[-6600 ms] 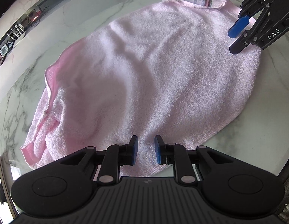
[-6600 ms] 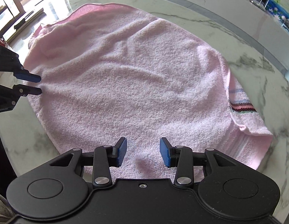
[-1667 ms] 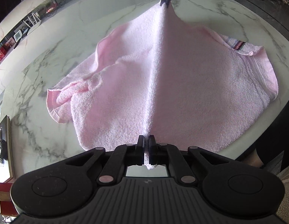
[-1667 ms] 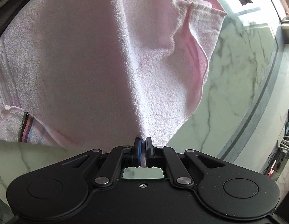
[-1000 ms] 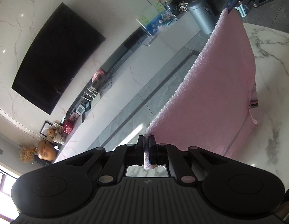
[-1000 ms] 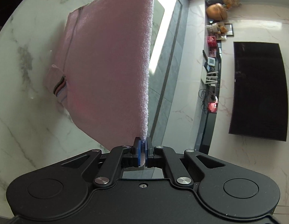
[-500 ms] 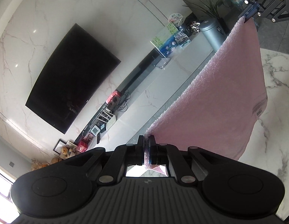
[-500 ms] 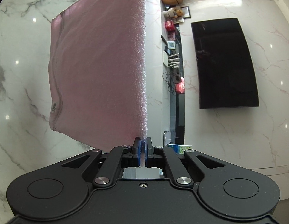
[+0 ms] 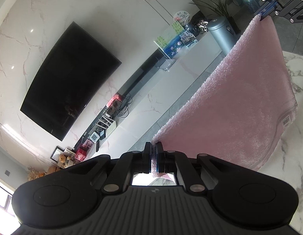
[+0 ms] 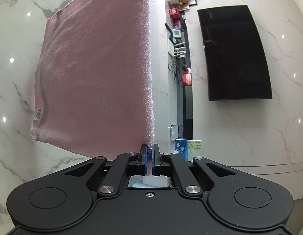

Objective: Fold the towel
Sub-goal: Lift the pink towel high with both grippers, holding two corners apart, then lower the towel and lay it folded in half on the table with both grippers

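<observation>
Above the bench: pink terry towel (image 9: 239,101) hangs stretched between both claws, over the white marble bench (image 10: 16,90).
Left claw (image 9: 153,159): clenched on one top corner.
Right claw (image 10: 149,159): clenched on the other top corner.

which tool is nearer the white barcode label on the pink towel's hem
Right. The white barcode label sits at the hanging corner of the pink terry towel below the right tool; the left tool grips the opposite top corner, farther away.
</observation>
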Motion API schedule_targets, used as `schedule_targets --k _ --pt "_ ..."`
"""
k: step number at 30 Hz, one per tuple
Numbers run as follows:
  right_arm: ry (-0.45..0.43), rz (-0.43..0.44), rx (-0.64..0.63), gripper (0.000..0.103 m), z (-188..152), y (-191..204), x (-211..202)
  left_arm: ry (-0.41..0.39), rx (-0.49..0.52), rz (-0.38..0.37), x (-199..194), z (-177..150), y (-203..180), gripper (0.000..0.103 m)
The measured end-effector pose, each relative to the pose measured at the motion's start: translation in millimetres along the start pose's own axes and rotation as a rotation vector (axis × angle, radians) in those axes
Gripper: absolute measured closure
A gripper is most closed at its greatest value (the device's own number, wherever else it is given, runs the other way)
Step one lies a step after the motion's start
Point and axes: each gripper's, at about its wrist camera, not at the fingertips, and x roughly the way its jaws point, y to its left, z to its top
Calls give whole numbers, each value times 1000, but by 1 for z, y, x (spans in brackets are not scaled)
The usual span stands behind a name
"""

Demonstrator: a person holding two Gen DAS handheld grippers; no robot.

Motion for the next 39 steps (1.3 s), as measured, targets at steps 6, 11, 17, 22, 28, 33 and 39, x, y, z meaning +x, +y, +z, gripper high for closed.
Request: schedule_targets --k 6,11,17,22,28,33,39 --pt "31 -31 37 101 5 1 28 -6 -43 2 31 1 0 100" --pt "56 -92 59 101 10 0 45 -40 -33 65 44 10 3 100" --pt "70 -156 93 101 10 -1 46 -90 -53 76 39 11 4 100" --pt "66 -122 103 101 6 29 31 -110 -27 30 27 -17 -20 99" --pt "56 34 48 101 0 103 11 -75 78 -85 12 -65 -67 100" --pt "41 167 68 101 -5 156 -14 -56 162 -188 -11 -104 -104 100" --pt "29 309 114 101 -12 219 -46 -22 230 -321 -38 -150 -144 100"
